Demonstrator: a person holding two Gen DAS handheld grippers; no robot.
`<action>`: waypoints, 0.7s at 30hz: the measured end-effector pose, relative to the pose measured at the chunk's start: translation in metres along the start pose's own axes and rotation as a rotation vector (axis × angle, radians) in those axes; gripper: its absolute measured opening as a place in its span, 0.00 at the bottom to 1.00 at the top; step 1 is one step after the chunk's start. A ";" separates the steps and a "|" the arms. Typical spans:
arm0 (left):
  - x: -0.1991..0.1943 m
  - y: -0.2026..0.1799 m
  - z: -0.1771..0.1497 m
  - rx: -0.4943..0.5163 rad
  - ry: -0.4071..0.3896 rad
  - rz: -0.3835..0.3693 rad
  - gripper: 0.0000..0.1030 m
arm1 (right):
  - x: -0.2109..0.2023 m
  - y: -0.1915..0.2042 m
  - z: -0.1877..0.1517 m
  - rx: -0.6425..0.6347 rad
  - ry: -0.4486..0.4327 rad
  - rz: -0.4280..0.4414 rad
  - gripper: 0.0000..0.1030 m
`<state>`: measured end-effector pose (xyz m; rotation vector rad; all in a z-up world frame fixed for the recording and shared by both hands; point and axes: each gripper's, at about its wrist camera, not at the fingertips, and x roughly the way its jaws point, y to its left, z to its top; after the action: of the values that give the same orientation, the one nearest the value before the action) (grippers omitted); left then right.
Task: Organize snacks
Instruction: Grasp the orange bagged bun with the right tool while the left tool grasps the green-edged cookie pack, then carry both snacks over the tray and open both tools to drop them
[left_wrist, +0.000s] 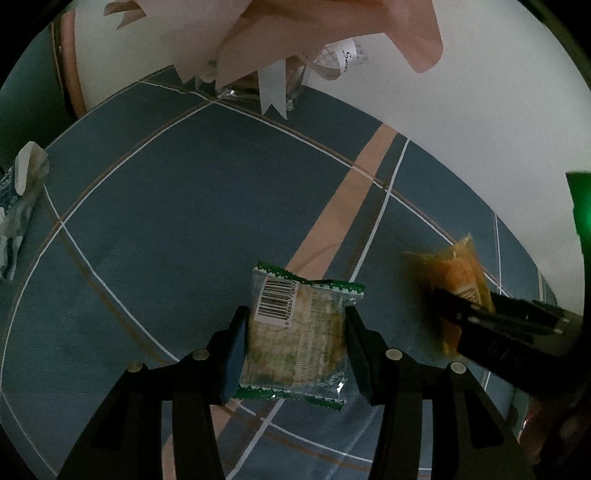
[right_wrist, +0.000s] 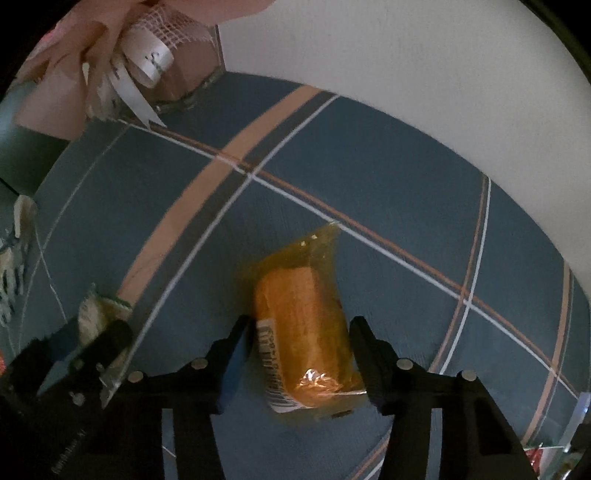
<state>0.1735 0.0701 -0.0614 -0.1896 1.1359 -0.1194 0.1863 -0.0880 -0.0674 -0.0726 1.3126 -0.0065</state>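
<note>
My left gripper is shut on a clear cracker packet with green crimped ends and a barcode, held over the blue plaid tablecloth. My right gripper is shut on an orange cake in a clear yellow wrapper. The right gripper with the orange packet also shows at the right of the left wrist view. The left gripper with the cracker packet shows at the lower left of the right wrist view.
A clear vase with pink paper and white ribbon stands at the table's far edge by the white wall; it also shows in the right wrist view. A blue-and-white crumpled wrapper lies at the left. A clear container edge is at the lower right.
</note>
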 end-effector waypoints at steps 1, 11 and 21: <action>0.000 0.000 0.000 0.001 0.002 0.000 0.50 | 0.000 -0.001 -0.002 0.006 0.000 0.002 0.50; -0.009 -0.014 -0.005 0.022 0.014 -0.012 0.50 | -0.030 -0.024 -0.031 0.119 -0.042 0.033 0.40; -0.067 -0.069 -0.014 0.131 -0.021 -0.066 0.50 | -0.106 -0.074 -0.088 0.356 -0.130 0.005 0.40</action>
<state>0.1334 0.0138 0.0069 -0.1115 1.0969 -0.2487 0.0773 -0.1609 0.0165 0.2299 1.1643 -0.2268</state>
